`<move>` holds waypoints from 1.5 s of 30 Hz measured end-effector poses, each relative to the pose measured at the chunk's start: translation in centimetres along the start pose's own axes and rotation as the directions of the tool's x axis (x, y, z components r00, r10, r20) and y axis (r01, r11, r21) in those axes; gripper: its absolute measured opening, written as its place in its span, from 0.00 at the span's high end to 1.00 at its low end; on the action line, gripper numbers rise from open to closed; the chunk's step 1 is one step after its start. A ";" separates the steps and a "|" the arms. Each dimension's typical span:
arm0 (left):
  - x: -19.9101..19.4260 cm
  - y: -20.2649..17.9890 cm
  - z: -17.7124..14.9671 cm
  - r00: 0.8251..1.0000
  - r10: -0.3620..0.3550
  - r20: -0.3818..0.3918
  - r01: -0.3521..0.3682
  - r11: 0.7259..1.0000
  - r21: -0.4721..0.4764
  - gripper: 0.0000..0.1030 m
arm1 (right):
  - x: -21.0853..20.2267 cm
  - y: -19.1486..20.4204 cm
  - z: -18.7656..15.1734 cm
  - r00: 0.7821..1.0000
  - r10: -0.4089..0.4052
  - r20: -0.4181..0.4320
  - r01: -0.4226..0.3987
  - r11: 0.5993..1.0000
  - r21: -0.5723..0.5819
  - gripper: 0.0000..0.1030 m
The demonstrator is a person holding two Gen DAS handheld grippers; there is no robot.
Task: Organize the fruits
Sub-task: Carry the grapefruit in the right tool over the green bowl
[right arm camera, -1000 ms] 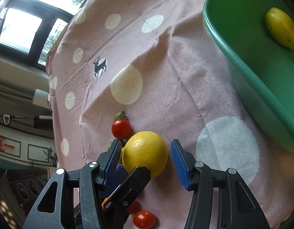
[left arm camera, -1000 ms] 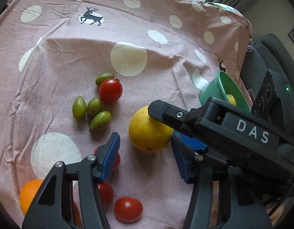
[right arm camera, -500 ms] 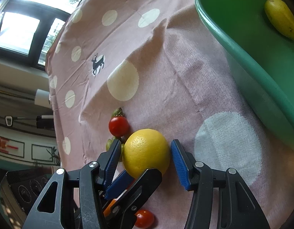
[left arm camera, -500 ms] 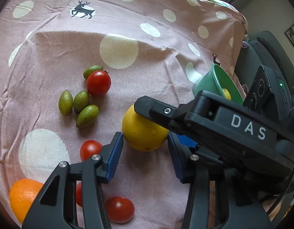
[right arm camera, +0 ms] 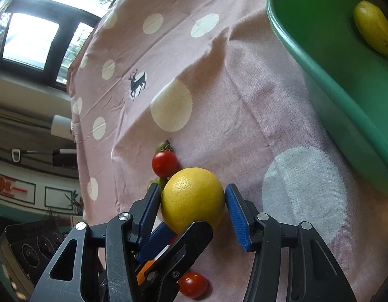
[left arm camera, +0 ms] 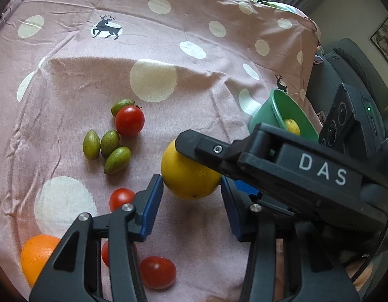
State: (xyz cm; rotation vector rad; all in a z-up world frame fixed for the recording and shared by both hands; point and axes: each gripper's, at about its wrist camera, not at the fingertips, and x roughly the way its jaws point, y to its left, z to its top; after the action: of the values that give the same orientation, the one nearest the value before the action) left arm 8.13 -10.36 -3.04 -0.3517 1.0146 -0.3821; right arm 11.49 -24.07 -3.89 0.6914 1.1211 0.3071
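A large yellow citrus fruit lies on the pink dotted cloth; it also shows in the right wrist view. My right gripper has its blue pads on both sides of the fruit, about touching it. My left gripper is open just in front of the same fruit, with the right gripper's black body crossing over it. A green bowl at the right holds one small yellow fruit.
Several small green fruits and a red tomato lie left of the citrus. More tomatoes and an orange lie near the front edge. The cloth drops off at the right beside a dark chair.
The right gripper's pads have closed in from a loose gap to about touching the yellow citrus. The left gripper has edged forward toward the fruit, still open.
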 end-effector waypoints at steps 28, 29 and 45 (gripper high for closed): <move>-4.2 -6.4 -0.2 0.970 -0.132 0.202 0.087 0.972 0.217 0.55 | -9.9 1.4 -1.5 0.956 0.077 0.284 -0.050 0.993 -0.102 0.46; -4.2 -6.7 -0.3 0.969 -0.141 0.202 0.094 0.970 0.224 0.55 | -10.2 1.2 -1.5 0.953 0.073 0.295 -0.045 0.994 -0.099 0.46; -1.8 -11.3 -0.1 0.952 -0.264 0.154 0.194 0.912 0.362 0.54 | -14.4 -1.8 -1.1 0.902 -0.005 0.431 0.017 1.000 -0.024 0.46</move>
State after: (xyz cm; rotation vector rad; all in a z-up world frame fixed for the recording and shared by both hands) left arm 5.55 -19.50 3.35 -0.1878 0.6922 -0.7140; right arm 4.21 -32.99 5.02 0.6872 0.6946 0.1471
